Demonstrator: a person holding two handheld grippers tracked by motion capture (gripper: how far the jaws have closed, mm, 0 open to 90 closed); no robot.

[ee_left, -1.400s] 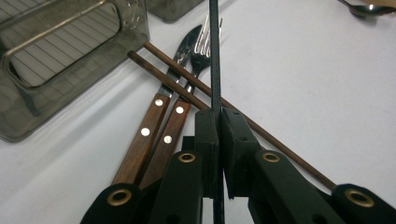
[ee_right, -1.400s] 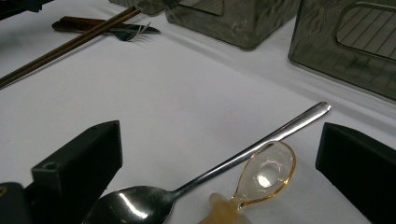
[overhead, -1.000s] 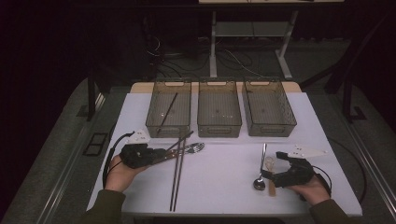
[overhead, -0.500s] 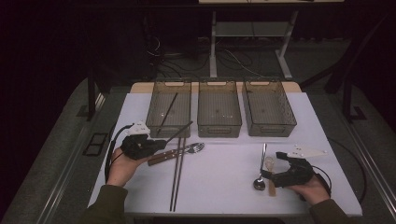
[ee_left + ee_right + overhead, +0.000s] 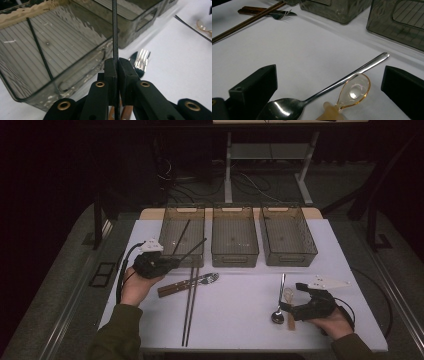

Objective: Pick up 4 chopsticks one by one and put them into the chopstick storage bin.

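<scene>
Sorting was barely started: one chopstick [image 5: 181,236] lay in the left bin [image 5: 169,232]. Left claw [image 5: 117,65] was clamped on a second chopstick [image 5: 114,30], its tip over that bin's near wall just ahead. Right claw [image 5: 329,82] sat wide apart around a steel spoon [image 5: 322,93] and an amber spoon [image 5: 352,92], neither gripped. A fork [image 5: 187,283] and chopstick pair [image 5: 189,306] remained on the table [image 5: 240,315]; the other bins held nothing.

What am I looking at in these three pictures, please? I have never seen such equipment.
A person sits at a white table with hand-held tongs in each hand. One camera looks down from above; one rides on each pair of tongs. The left tongs are shut on a black chopstick beside the left bin, where another chopstick lies. The right tongs are open around a metal spoon and a clear amber spoon. A fork and two brown chopsticks lie on the table.
</scene>
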